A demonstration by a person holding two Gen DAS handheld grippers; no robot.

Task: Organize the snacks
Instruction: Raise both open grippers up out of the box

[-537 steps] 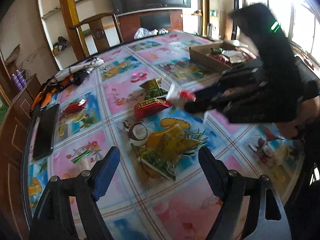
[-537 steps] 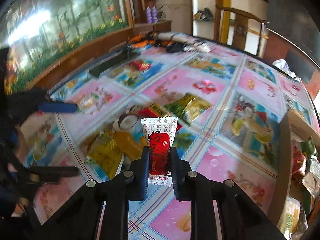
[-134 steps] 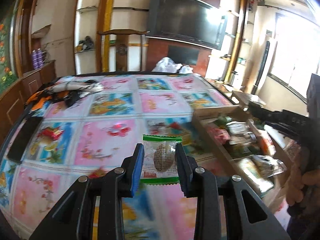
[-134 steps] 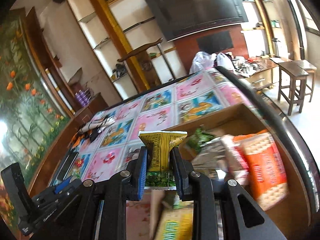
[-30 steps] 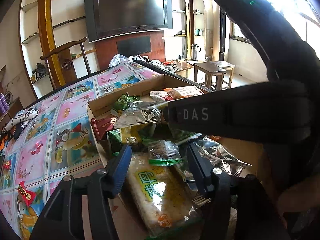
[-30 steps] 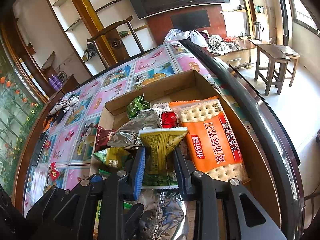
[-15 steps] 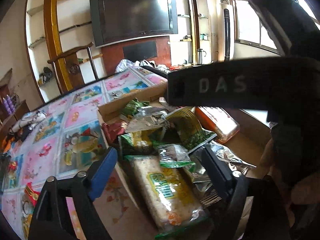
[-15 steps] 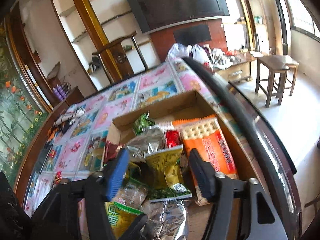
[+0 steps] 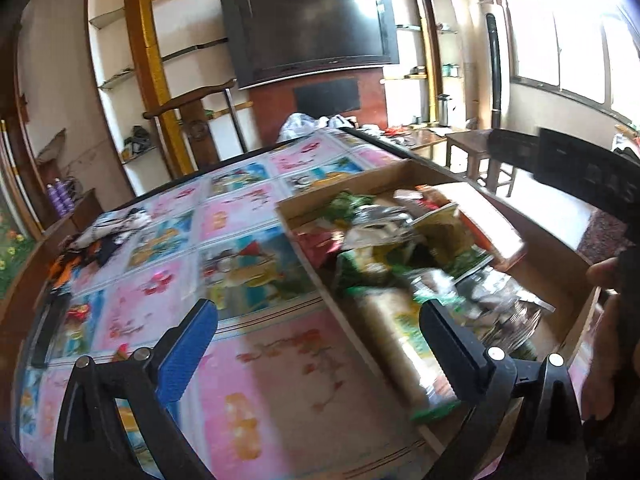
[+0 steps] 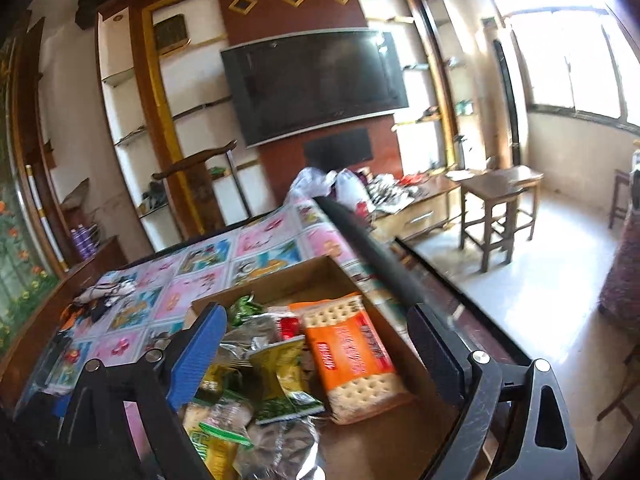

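A shallow cardboard box [image 9: 416,169] of snack packets stands at the table's right edge; it also shows in the right wrist view [image 10: 304,270]. In it lie an orange cracker pack [image 10: 352,354], a yellow-green packet [image 10: 282,376], silver bags and a green-edged clear packet [image 10: 224,420]. My left gripper [image 9: 316,344] is open and empty, raised over the box's left rim. My right gripper [image 10: 316,354] is open and empty above the box. The right gripper's black body [image 9: 580,172] shows at the right of the left wrist view.
A floral tablecloth [image 9: 224,216] covers the table. A red snack packet [image 9: 78,314] and a black phone [image 9: 48,328] lie at its left; bunched cloth [image 9: 108,228] lies at the far left. A chair [image 9: 192,128] stands behind, stools [image 10: 500,204] to the right.
Both grippers have let go of their packets in the box, opened wide and pulled up and back. The left view has swung left toward the table.
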